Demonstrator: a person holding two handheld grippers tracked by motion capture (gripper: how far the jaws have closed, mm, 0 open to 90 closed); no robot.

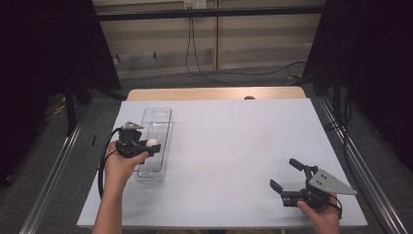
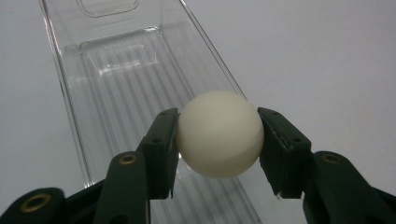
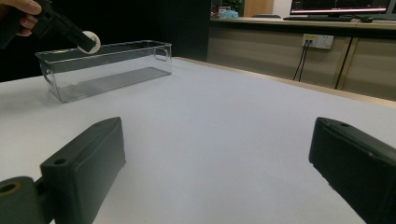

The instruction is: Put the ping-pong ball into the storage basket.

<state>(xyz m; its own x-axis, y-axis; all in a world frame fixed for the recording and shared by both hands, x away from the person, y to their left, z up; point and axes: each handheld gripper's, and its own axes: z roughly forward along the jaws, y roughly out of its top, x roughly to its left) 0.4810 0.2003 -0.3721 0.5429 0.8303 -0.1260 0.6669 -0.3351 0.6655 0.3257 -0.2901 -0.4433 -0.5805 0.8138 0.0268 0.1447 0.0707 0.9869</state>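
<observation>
A white ball is clamped between the two black jaws of my left gripper, which holds it above the near half of a long clear plastic bin. In the left gripper view the ribbed floor of the clear bin lies below the ball. The right gripper view shows the ball hovering just over the rim of the bin. My right gripper stands open at the front right of the table, with nothing between its jaws and bare table under the right gripper.
A white sheet covers the table; its wooden far edge shows beyond it. Metal rails run along both sides. Black curtains stand at the left and right, and cables hang at the back wall.
</observation>
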